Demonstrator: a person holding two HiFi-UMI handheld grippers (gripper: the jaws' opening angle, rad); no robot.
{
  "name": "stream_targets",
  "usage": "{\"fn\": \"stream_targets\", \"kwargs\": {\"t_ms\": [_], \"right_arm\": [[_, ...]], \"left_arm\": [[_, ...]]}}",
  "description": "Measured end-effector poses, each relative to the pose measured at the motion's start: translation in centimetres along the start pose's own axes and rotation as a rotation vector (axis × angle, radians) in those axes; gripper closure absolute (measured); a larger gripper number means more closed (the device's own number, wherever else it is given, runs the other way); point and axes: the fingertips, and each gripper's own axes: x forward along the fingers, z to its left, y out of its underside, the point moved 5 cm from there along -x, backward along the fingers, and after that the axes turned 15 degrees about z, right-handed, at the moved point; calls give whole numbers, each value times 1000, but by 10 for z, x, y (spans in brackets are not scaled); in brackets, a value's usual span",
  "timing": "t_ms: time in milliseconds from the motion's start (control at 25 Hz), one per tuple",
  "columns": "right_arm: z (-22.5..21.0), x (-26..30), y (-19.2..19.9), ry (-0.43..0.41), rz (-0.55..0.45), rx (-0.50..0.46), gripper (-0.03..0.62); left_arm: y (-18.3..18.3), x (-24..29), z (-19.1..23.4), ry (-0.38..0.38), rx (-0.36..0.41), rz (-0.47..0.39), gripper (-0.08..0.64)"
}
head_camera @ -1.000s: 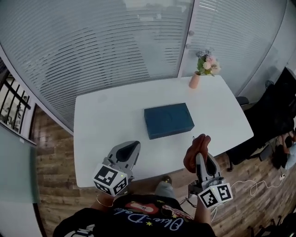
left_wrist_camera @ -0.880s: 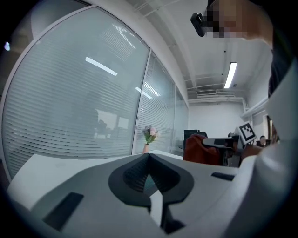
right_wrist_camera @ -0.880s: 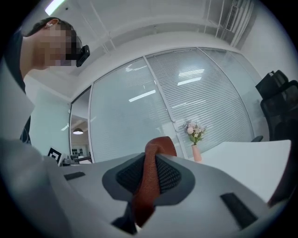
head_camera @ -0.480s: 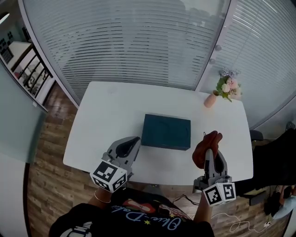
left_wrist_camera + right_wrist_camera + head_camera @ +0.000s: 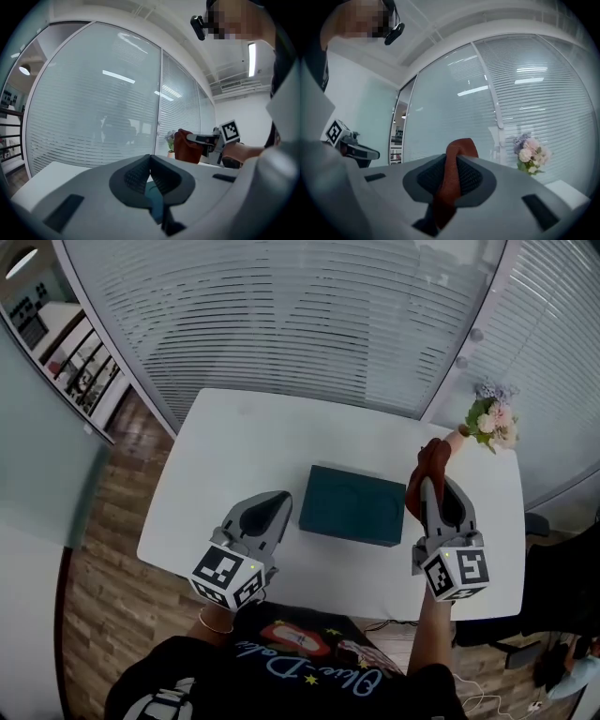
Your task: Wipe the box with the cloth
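Note:
A dark teal box (image 5: 352, 505) lies flat near the middle of the white table (image 5: 244, 451). My right gripper (image 5: 432, 474) is held above the table just right of the box, shut on a rust-red cloth (image 5: 429, 468) that bunches out past its tips. In the right gripper view the cloth (image 5: 452, 180) runs between the closed jaws. My left gripper (image 5: 277, 504) hovers just left of the box, shut with nothing in it; in the left gripper view (image 5: 150, 161) its tips meet, and a sliver of the box (image 5: 155, 201) shows below them.
A small pink vase with flowers (image 5: 488, 420) stands at the table's far right corner. Glass walls with blinds (image 5: 309, 315) run behind the table. Wooden floor (image 5: 103, 521) lies to the left, and the person's dark shirt (image 5: 291, 671) fills the near edge.
The right gripper with the cloth has risen and moved forward to the box's right side. The head view has swung, shifting the table and box. The left gripper has kept beside the box.

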Motion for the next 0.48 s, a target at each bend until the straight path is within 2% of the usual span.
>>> {"fn": "stream_targets", "kwargs": {"t_ms": [240,480], "right_arm": [[24,89,-3,-41,148,-257,535],[68,163,29,-94,313,-452,534]], "left_arm": [[-13,6,19,8,5,-46,557],[4,-6,52,-5,-69,-45,557]]}}
